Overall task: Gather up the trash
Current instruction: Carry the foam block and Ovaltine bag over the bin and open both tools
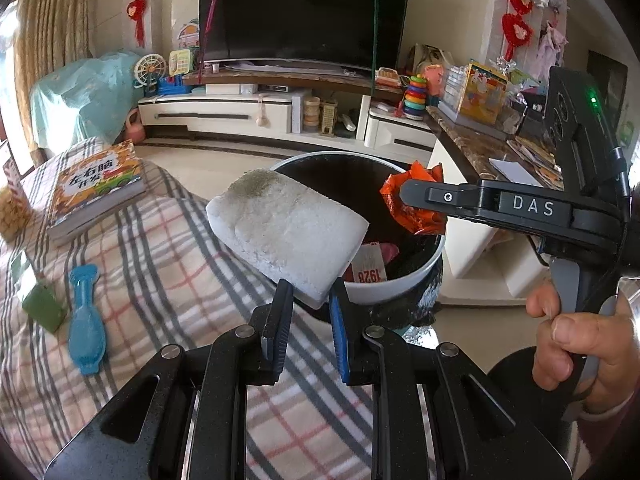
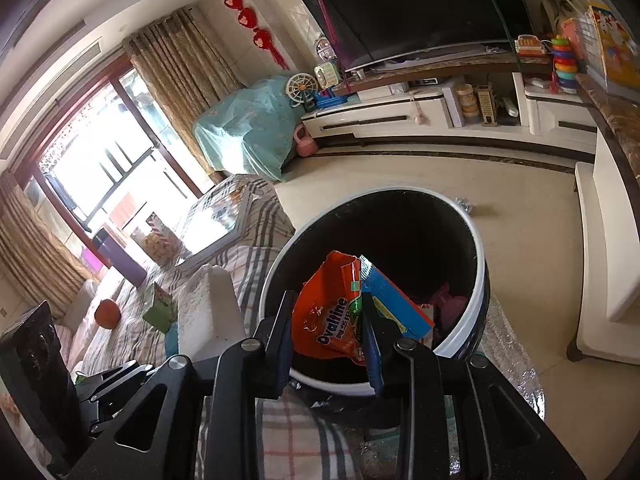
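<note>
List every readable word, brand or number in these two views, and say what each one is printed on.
"DAS": on the right hand-held gripper.
"1928": on a red and white pack inside the bin.
"Ovaltine": on the orange wrapper that the right hand-held gripper holds.
"左右脑开发": on the book on the checked cloth.
Too small or blurred: the blue wrapper print, and the boxes by the TV.
</note>
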Available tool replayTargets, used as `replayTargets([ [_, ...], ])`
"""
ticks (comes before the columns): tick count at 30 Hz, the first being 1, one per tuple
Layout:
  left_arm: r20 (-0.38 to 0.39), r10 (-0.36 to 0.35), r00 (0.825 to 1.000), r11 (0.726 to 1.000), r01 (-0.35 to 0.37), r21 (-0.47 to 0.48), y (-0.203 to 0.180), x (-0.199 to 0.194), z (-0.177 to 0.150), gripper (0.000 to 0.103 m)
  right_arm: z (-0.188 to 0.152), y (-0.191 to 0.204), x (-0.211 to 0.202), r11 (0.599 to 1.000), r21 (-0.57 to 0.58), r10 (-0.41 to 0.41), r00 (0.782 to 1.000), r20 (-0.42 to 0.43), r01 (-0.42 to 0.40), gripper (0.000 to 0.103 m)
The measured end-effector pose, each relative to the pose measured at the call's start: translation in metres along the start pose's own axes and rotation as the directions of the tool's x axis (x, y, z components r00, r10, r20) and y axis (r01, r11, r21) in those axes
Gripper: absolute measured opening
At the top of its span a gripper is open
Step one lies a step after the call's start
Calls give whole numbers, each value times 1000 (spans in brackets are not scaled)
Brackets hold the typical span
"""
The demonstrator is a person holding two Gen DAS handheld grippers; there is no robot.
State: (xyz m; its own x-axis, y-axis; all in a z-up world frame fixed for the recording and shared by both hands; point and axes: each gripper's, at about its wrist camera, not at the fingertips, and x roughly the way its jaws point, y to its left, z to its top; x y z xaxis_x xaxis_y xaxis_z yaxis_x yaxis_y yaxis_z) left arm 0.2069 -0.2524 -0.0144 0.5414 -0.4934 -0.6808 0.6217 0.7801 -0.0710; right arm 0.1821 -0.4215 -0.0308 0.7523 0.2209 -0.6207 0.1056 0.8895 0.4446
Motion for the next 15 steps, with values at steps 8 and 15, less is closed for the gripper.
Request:
replayTargets([
  [8,-8,-5,1000,1000,5,23,-5,14,11,17,9,-12,8,1000,15,-9,1000,-10,9,30],
  [15,-20,-12,1000,1000,13,22,-6,25,20,17,15,-15,18,1000,19,-13,1000,-20,14,31],
])
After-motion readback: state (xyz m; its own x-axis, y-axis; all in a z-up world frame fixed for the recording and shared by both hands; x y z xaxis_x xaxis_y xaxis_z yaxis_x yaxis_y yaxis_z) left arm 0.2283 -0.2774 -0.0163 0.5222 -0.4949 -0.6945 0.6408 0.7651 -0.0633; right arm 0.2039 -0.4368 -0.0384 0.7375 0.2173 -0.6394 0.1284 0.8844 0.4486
